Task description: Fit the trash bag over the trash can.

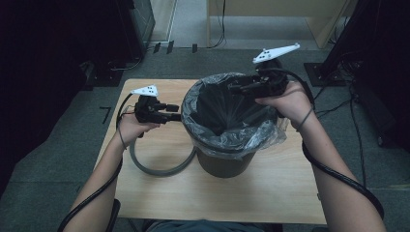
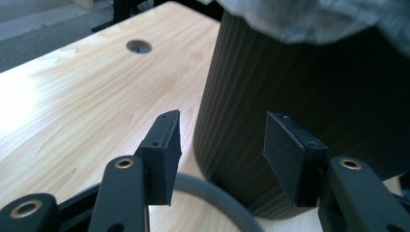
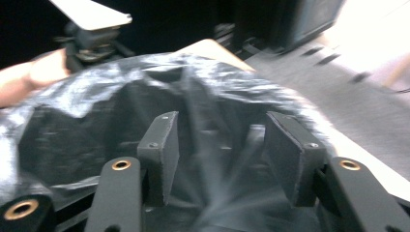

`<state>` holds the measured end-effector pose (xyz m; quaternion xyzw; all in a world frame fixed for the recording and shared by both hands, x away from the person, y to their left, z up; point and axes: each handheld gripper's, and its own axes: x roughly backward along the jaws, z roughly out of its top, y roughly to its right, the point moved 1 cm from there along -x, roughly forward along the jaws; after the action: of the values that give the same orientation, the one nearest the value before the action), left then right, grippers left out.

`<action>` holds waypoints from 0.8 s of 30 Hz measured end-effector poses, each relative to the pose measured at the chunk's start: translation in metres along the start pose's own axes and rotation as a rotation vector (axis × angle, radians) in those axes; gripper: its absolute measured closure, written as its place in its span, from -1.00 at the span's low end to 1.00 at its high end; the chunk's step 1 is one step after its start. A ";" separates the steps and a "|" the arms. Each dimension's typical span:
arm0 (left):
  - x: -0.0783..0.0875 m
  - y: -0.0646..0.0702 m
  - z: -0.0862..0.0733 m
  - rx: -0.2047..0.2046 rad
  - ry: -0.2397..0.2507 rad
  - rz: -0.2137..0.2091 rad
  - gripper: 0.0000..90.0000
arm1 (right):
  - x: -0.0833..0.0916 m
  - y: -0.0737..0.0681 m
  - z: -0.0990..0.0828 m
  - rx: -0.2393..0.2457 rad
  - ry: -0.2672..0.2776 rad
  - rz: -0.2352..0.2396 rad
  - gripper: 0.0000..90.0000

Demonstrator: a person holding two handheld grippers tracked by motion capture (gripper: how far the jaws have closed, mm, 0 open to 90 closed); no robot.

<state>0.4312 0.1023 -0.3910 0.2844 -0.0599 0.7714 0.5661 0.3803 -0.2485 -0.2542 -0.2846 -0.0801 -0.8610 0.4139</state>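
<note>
A dark ribbed bin stands on the wooden table, lined with a black plastic bag whose edge folds over the rim. My left gripper sits low at the bin's left side. In the left gripper view its jaws are open, facing the ribbed wall with nothing between them. My right gripper hovers over the far right of the rim. In the right gripper view it is open above the bag's mouth, apart from the plastic.
A grey ring lies flat on the table at the bin's left foot, under my left gripper. A cable hole is cut in the tabletop. Dark furniture and cables surround the table on grey carpet.
</note>
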 end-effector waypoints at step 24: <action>0.006 -0.014 -0.017 0.023 -0.026 0.060 -0.09 | -0.102 0.005 -0.011 -0.035 -0.254 0.063 -0.30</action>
<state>0.4361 0.1195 -0.4051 0.2989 -0.0667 0.7851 0.5384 0.4301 -0.1878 -0.3210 -0.4009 -0.1081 -0.8058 0.4223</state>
